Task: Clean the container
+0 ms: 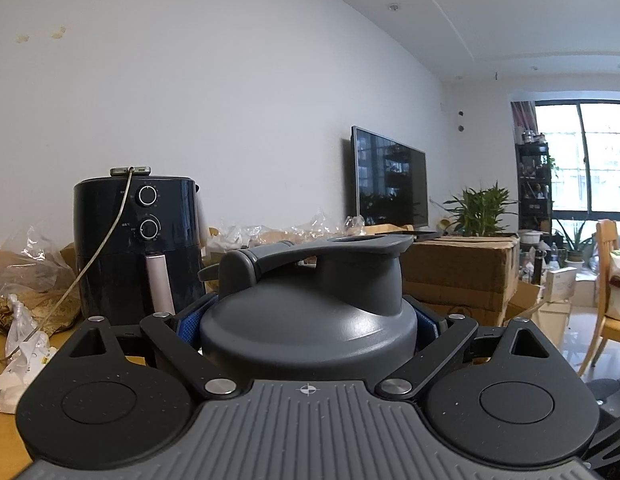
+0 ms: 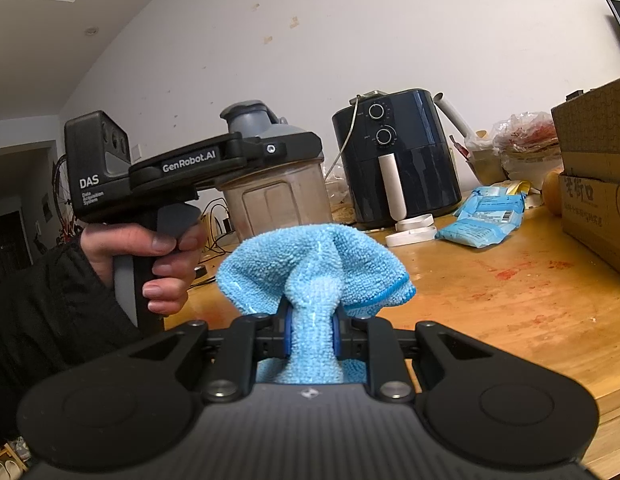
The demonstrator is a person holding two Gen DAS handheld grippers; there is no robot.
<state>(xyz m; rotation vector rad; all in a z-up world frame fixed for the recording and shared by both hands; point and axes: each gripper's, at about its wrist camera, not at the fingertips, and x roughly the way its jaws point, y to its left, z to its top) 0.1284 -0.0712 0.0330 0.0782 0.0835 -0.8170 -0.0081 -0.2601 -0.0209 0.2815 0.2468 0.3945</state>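
Beside the black air fryer (image 2: 395, 160), the container (image 2: 276, 196) is clamped under its grey lid (image 1: 310, 320) by the left gripper (image 1: 308, 324), steadied for wiping, while the blue cloth (image 2: 313, 276) is pinched narrowly in the right gripper (image 2: 313, 336).

**Greys, Blues and Honey Wood**

The container (image 2: 276, 184) has a dark grey lid (image 1: 310, 308) over a cloudy brownish body. At lower centre of the right wrist view, the cloth (image 2: 313, 276) is sky blue terry with a deeper blue hem. The air fryer (image 2: 397, 160) is glossy navy-black with a white handle. The table (image 2: 509, 300) is honey-coloured wood, blotched red. Right of centre lies a pale blue packet (image 2: 485, 220); at the right edge, a brown cardboard box (image 2: 597, 208).
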